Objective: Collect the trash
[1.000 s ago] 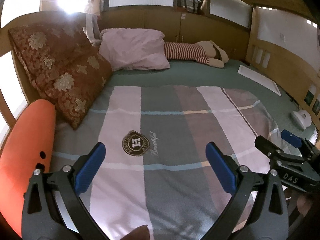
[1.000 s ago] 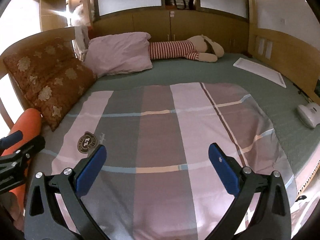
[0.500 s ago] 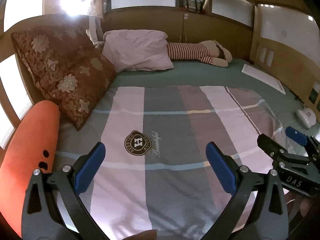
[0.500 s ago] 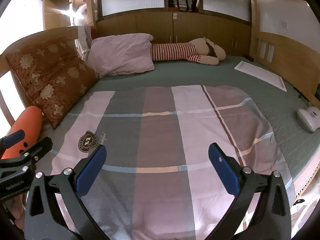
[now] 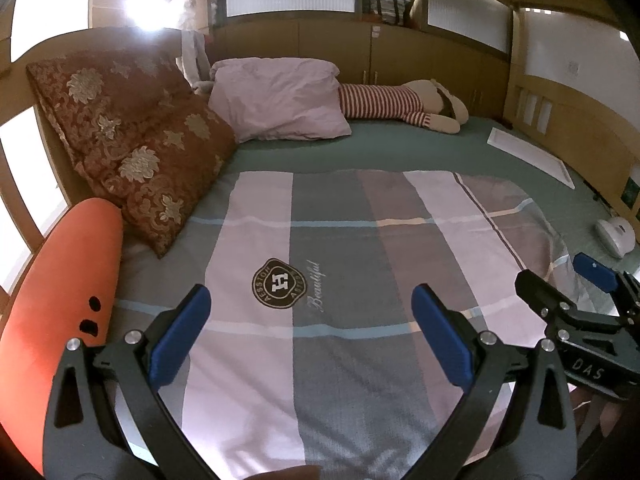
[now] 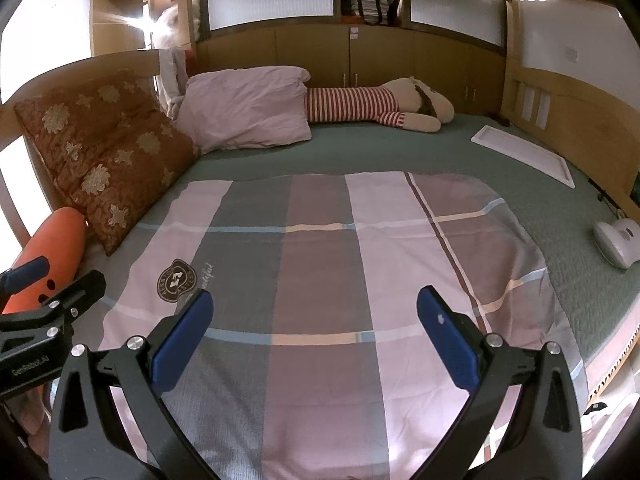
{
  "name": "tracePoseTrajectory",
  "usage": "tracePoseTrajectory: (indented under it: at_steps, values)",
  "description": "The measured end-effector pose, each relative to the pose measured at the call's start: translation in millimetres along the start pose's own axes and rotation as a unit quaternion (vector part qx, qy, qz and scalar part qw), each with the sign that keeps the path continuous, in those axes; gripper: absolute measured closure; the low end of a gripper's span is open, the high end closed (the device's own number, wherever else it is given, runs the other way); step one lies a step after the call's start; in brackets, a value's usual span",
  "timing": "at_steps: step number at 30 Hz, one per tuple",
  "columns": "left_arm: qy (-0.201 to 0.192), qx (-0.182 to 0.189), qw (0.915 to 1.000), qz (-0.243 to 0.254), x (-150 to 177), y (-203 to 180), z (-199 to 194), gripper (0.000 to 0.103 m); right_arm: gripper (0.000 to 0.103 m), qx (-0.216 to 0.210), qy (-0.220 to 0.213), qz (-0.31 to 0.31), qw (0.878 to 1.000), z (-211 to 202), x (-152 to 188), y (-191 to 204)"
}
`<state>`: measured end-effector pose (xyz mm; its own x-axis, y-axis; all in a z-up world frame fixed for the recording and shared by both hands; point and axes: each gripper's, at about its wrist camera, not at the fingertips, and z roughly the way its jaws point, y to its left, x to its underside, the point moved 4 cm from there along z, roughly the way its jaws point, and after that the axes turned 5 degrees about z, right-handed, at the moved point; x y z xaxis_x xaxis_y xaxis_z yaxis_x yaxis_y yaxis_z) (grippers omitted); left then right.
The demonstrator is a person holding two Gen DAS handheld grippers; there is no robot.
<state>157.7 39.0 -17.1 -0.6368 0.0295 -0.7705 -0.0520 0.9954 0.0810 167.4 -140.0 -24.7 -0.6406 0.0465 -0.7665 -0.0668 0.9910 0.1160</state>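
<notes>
My left gripper (image 5: 310,296) hangs open over the near end of a bed, above a plaid blanket (image 5: 340,220) with a round crest logo (image 5: 280,283). Its blue pads hold nothing. My right gripper (image 6: 315,296) is open too, empty, over the same blanket (image 6: 320,240). Each gripper shows in the other's view: the right gripper (image 5: 554,270) at the right edge, the left gripper (image 6: 68,274) at the left edge. I cannot make out any piece of trash on the bed.
A brown floral cushion (image 5: 132,148), a pink pillow (image 5: 280,100) and a striped plush toy (image 5: 400,108) lie at the head. An orange bolster (image 5: 68,280) is at the left. A flat white panel (image 5: 532,156) and a white handheld device (image 5: 616,236) lie on the green sheet at right.
Both views have turned slightly left, so the bed sits a little further right in frame. In the right wrist view the left gripper has come further into view. Both grippers stay open.
</notes>
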Motion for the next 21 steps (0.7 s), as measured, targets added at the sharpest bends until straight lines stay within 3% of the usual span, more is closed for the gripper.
tracePoseTrajectory:
  at_steps: [21]
  values:
    - [0.009, 0.007, 0.9999, -0.004, 0.6, -0.4, 2.4, 0.003, 0.003, -0.003, 0.003, -0.002, 1.000, 0.0, 3.1, 3.6]
